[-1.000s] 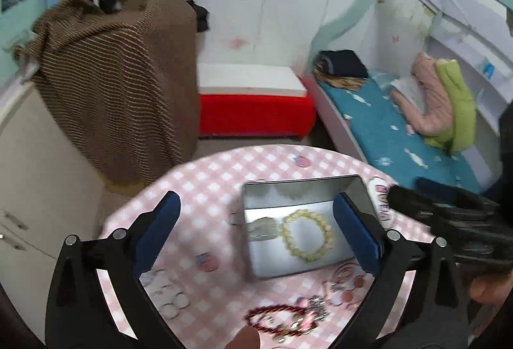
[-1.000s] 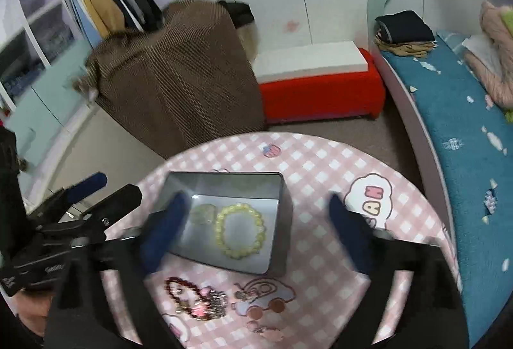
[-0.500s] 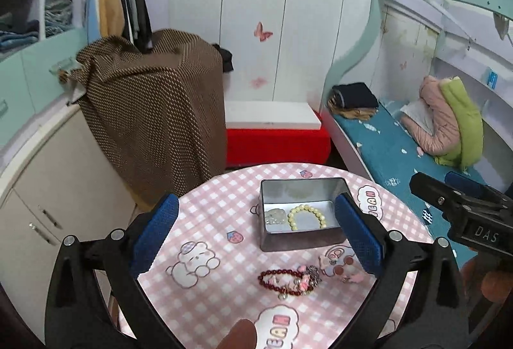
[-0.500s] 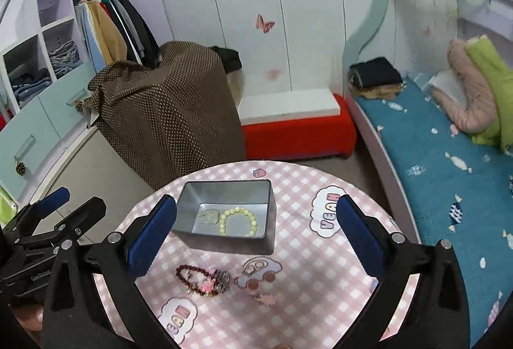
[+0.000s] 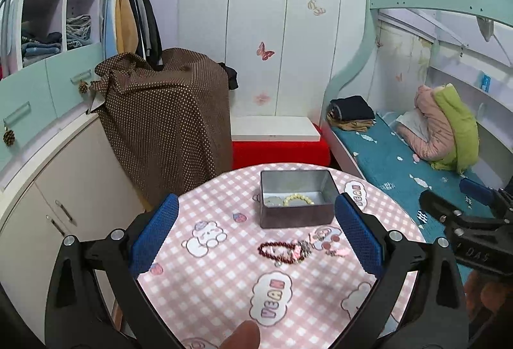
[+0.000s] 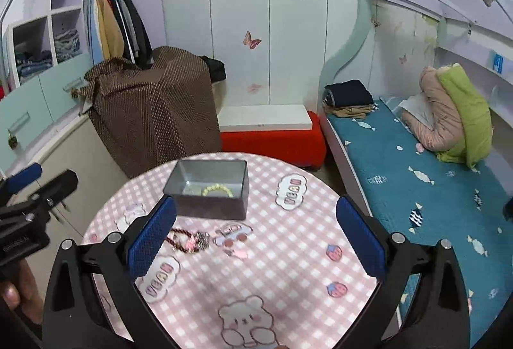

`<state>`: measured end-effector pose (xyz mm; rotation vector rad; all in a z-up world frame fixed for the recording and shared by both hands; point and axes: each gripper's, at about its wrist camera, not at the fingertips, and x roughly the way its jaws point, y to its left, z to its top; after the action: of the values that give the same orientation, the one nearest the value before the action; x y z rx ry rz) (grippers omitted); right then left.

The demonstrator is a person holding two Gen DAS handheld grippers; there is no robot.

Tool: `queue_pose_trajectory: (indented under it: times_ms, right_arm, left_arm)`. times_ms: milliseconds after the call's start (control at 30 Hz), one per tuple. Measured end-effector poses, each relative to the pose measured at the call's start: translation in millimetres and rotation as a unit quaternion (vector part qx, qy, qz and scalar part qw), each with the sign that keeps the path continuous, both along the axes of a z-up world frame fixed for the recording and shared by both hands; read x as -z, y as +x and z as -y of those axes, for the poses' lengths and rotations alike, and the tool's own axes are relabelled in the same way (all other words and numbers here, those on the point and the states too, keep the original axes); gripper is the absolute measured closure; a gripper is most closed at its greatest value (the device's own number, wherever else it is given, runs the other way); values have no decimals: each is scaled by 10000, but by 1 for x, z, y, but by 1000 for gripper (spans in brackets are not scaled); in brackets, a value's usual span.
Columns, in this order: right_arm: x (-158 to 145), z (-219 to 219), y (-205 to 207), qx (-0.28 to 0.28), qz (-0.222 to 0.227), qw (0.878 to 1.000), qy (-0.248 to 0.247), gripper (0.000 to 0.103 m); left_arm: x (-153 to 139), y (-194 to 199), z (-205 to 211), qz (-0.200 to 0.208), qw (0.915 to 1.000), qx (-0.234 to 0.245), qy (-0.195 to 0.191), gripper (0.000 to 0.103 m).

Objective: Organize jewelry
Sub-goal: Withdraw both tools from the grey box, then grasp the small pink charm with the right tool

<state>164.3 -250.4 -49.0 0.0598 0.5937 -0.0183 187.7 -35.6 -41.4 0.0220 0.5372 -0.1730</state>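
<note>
Dark-red bracelet [image 5: 281, 250] lies between the left tool's [image 5: 256, 236] spread fingers.

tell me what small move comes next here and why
Probably lower the left gripper toward the dark red bead bracelet. That bracelet lies loose on the checked tablecloth in front of the metal tin, while the yellow bead bracelet already sits inside. Both grippers have their jaws wide apart and hold nothing, and the bracelet lies between the left one's blue pads.
</note>
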Motion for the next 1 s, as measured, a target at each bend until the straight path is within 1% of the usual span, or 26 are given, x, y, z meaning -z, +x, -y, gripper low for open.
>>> queue_pose_trajectory:
  times_ms: [233, 400, 467, 600, 700, 1000]
  right_arm:
    - [14, -9, -5, -72, -145, 9998, -93, 7]
    - [21, -14, -7, -78, -189, 9996, -183, 7]
    - [26, -16, -5, -108, -242, 9994, -243, 7]
    - [45, -18, 4, -185, -500, 9982, -290, 7]
    - [61, -17, 15, -228, -729, 9966, -298, 7]
    - [113, -19, 50, -406, -1408, 9887, -305, 7]
  left_arm:
    - [12, -11, -3, -93, 9999, -86, 40, 5]
    - [21, -10, -13, -151, 9996, -178, -139, 5]
    - [28, -7, -15, -193, 9995, -206, -152, 5]
    - [44, 1, -18, -327, 9992, -198, -125, 5]
    - [61, 7, -15, -499, 9986, -141, -98, 5]
    - [105, 29, -6, -916, 9958, 12, -26, 5]
